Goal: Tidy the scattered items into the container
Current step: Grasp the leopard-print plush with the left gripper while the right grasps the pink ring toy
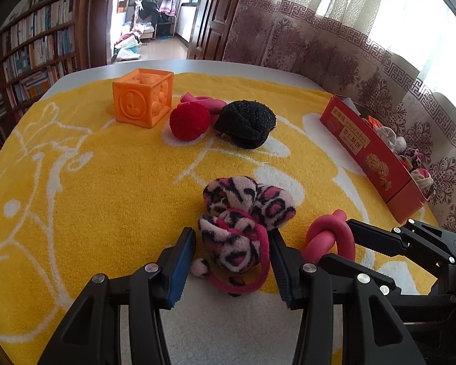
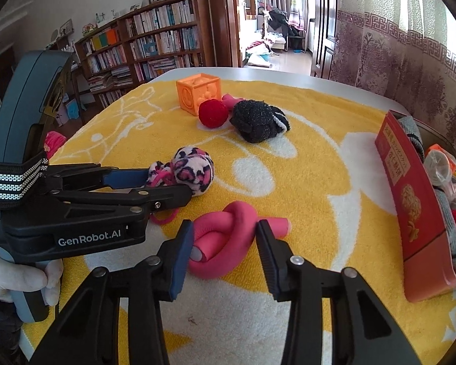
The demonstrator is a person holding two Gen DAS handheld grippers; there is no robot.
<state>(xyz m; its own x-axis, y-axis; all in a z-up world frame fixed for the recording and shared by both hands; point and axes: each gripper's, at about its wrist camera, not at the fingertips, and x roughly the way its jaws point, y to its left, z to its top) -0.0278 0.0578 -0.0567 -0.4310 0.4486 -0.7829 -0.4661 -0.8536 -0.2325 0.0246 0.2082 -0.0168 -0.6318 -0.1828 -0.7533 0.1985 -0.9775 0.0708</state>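
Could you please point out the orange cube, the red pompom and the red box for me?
orange cube [image 1: 141, 101]: left wrist view, on its front face.
red pompom [image 1: 189, 123]: left wrist view, at the middle of the ball.
red box [image 2: 410, 210]: right wrist view, on its printed side wall.

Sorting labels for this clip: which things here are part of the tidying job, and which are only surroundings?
Job:
leopard-print plush
knotted pink foam tube
orange cube
red pompom
black knit piece
red box (container)

Surroundings:
yellow towel
bookshelves
curtain
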